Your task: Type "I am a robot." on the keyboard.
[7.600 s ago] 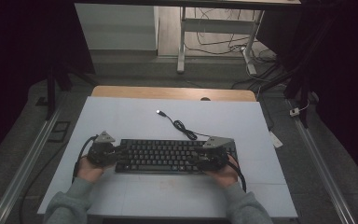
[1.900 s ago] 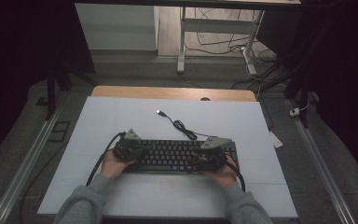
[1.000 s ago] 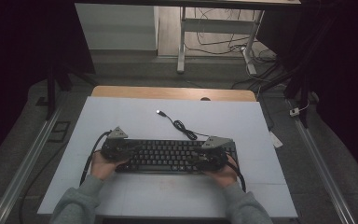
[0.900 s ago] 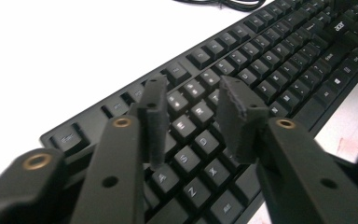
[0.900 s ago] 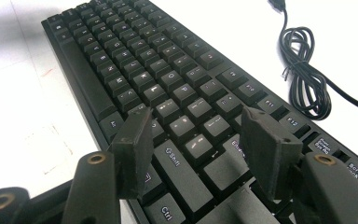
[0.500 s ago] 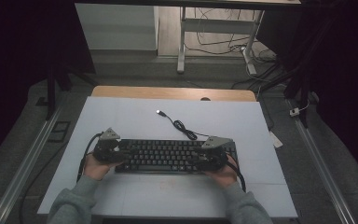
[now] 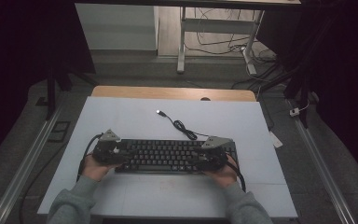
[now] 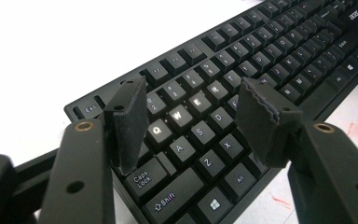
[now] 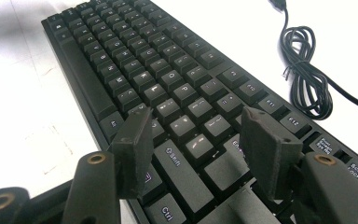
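Black keyboard (image 7: 168,156) flat on the white surface (image 7: 130,116). Left gripper (image 8: 191,121) over the QWE keys, jaws just opened wide, gripping nothing. Right gripper (image 9: 196,140) wide over the Shift end.

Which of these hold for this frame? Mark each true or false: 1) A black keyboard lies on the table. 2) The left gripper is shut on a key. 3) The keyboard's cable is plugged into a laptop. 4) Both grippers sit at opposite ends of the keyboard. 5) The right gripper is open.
1) True: the keyboard lies on the table.
2) False: the left gripper has just been opening; its jaws stand apart above the keys, clamping nothing.
3) False: the cable ends in a loose plug lying on the table.
4) True: left gripper at the left end, right gripper at the right end.
5) True: its jaws stand apart over the keys.
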A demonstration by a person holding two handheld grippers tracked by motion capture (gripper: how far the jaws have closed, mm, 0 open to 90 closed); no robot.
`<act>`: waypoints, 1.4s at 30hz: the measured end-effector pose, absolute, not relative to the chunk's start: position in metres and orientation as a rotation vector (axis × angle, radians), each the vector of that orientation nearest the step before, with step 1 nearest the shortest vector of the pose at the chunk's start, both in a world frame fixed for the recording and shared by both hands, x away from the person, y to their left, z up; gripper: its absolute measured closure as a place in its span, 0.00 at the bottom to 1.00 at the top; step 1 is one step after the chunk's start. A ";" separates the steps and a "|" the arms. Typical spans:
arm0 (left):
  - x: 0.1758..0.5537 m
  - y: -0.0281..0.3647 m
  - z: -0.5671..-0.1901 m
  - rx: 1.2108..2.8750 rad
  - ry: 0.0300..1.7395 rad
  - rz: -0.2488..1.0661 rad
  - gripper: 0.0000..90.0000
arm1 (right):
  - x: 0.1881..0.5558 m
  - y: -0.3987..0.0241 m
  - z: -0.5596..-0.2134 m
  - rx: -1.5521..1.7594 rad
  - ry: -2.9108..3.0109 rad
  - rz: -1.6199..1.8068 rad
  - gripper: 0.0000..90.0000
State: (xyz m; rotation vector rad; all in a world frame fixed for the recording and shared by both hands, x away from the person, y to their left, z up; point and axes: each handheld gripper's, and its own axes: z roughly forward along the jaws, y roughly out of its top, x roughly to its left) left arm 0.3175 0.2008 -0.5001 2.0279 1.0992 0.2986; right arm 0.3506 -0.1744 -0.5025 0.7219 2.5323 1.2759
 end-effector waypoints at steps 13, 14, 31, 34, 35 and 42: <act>0.317 0.201 -0.502 2.039 1.102 0.292 0.45 | 0.350 -0.173 -0.502 0.717 2.532 1.284 0.50; 0.317 0.201 -0.502 2.041 1.102 0.292 0.45 | 0.350 -0.173 -0.502 0.716 2.531 1.289 0.50; 0.317 0.199 -0.503 2.049 1.101 0.294 0.44 | 0.351 -0.157 -0.496 0.700 2.531 1.319 0.52; 0.317 0.199 -0.504 2.055 1.097 0.293 0.44 | 0.353 -0.153 -0.496 0.714 2.529 1.322 0.54; 0.317 0.199 -0.504 2.055 1.097 0.293 0.44 | 0.353 -0.151 -0.495 0.716 2.530 1.319 0.55; 0.317 0.198 -0.504 2.058 1.097 0.293 0.44 | 0.359 -0.139 -0.494 0.710 2.557 1.318 0.71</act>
